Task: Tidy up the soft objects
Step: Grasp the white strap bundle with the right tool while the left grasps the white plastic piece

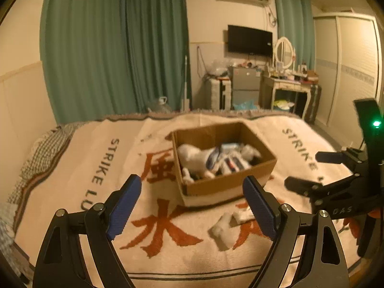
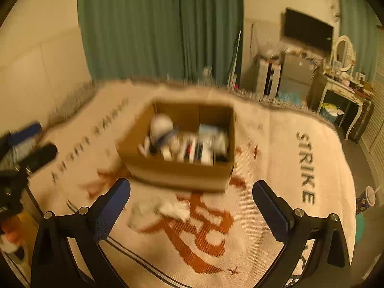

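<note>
An open cardboard box (image 1: 228,182) stands on the bed blanket (image 1: 79,182) and holds several soft items, among them a white plush toy (image 1: 192,156). Two white soft items (image 1: 223,230) lie on the blanket in front of the box, between my grippers. My left gripper (image 1: 192,206) is open and empty above the blanket, short of the box. My right gripper (image 2: 192,206) is open and empty too; the box (image 2: 177,170) and the white items (image 2: 163,211) lie ahead of it. The right gripper also shows at the right edge of the left wrist view (image 1: 312,170).
The blanket carries red characters and "STRIKE" lettering. Green curtains (image 1: 108,48), a TV (image 1: 249,40), a small fridge and a cluttered dressing table (image 1: 288,84) stand beyond the bed. A cup (image 2: 366,199) stands on the floor at the right.
</note>
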### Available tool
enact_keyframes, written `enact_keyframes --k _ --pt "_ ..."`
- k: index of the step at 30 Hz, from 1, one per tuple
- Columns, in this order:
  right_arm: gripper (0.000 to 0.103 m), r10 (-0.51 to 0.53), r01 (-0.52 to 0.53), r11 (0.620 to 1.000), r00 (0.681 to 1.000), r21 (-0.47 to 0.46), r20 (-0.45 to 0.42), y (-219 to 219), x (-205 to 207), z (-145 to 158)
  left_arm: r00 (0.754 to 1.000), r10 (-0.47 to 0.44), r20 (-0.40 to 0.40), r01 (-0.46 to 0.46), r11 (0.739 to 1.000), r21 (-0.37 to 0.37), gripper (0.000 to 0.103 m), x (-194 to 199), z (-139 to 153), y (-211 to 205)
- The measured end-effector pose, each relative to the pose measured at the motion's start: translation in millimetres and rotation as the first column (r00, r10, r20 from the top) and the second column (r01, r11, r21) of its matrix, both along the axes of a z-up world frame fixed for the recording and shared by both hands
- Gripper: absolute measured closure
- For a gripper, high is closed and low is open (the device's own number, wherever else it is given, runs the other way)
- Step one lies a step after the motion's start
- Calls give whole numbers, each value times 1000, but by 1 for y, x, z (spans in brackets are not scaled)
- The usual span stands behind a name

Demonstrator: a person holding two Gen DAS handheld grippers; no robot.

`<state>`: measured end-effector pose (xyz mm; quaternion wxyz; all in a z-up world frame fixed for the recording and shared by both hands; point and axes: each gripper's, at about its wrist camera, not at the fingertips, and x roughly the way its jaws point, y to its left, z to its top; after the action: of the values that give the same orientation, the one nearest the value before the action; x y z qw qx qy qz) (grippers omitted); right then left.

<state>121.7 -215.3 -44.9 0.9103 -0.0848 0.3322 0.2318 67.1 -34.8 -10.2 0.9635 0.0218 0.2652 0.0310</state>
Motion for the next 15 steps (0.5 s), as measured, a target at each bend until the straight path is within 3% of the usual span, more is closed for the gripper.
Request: enact_keyframes --k 8,11,15 --pt "1 70 -77 996 988 -44 -135 17 27 -78 988 40 -151 -45 999 -29 15 29 -81 7" --pt "5 113 -126 989 981 -74 -158 31 31 -95 975 15 -222 -36 995 -89 15 39 -102 16" --pt "16 143 -166 979 973 -118 -184 49 39 -116 961 9 -277 -32 996 -80 16 48 -123 21"
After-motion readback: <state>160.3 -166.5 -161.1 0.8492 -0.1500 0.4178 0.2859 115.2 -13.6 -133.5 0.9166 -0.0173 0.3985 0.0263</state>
